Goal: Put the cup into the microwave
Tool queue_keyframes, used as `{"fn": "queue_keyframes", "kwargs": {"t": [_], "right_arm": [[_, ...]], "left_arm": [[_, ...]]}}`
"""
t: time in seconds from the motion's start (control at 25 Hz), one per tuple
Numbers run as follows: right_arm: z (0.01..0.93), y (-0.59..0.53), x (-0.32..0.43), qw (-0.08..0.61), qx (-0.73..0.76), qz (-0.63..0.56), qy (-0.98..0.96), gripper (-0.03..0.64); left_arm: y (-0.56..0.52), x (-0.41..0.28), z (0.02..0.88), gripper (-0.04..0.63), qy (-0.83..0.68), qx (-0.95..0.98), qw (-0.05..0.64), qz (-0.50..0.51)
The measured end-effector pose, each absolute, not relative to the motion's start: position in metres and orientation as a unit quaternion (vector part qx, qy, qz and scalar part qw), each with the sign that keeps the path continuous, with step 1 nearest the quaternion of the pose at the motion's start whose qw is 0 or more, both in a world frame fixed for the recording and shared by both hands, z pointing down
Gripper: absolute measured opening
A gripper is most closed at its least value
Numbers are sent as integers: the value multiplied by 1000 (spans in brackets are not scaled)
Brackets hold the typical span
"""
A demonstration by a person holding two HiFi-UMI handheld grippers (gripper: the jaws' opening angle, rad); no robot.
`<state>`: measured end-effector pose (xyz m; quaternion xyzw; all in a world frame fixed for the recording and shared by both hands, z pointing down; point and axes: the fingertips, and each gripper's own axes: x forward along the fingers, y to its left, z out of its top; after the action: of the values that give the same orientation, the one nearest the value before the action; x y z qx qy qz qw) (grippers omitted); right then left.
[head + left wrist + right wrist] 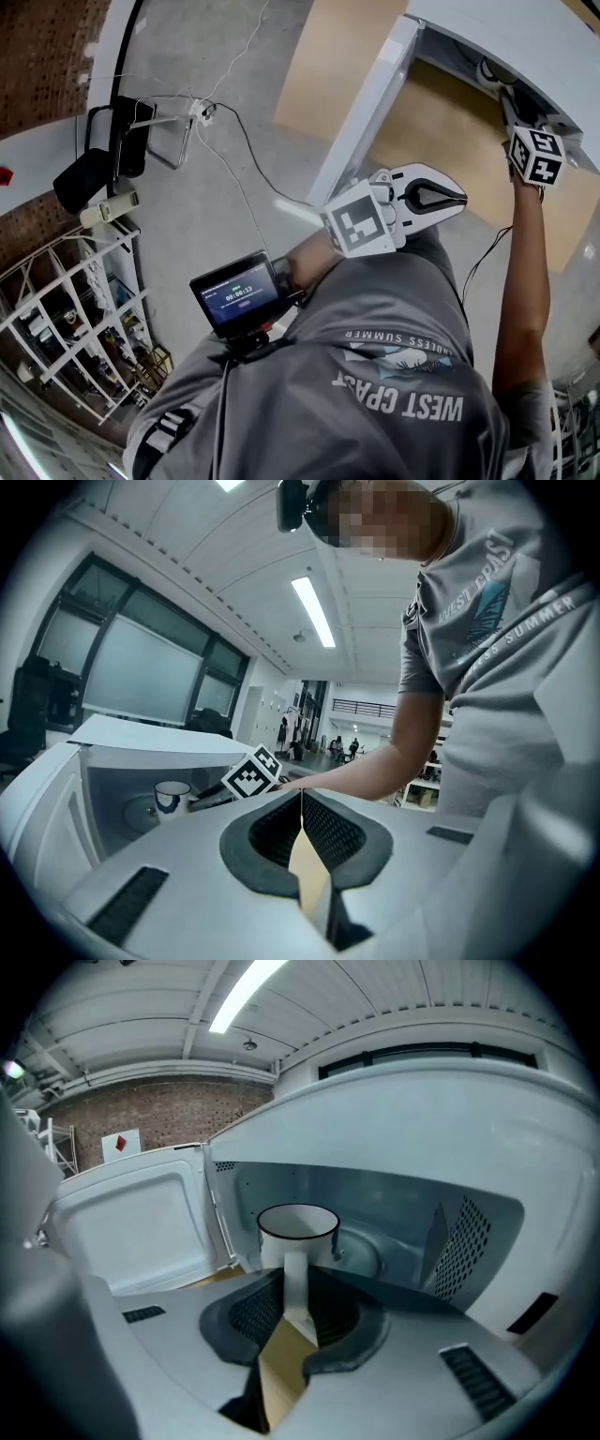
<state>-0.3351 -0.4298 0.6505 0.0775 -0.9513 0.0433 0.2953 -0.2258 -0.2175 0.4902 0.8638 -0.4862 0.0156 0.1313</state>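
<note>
The right tongs (295, 1283) are clamped on the handle (294, 1274) of the cup (298, 1230). The handle stands upright between the two pads, and the cup body sits just beyond the fingertips. The cup is white with a dark rim and stands upright with its mouth up. It is inside the microwave (450, 1101), toward the left of the cavity and close to the hinge side. The glass turntable (361, 1258) lies below and to its right, but no view shows whether the cup's base touches it. The door (131, 1222) is swung wide open to the left.

From the head view, the person's right arm stretches to the upper right and carries those tongs into the microwave's mouth. A wooden surface (441, 131) shows below the opening.

The left tongs (302, 797) are together with nothing between them. They are held level near the person's body, outside the microwave and well apart from the cup. Their camera sees the cup from the side in the cavity, left of the right tongs' marker cube (253, 772).
</note>
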Motion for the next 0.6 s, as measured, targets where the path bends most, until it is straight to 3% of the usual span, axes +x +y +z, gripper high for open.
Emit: {"fn": "queue_keyframes", "kwargs": {"t": [0.32,0.6], "right_arm": [[658,-444,-352,275,92,34,-957,75],[664,-458,-364,264,106,30,-958,75]], "left_arm": [[-217,-230,492,23,-481,868,115,37],[-219,-231,493,23,-493,858,142,6]]}}
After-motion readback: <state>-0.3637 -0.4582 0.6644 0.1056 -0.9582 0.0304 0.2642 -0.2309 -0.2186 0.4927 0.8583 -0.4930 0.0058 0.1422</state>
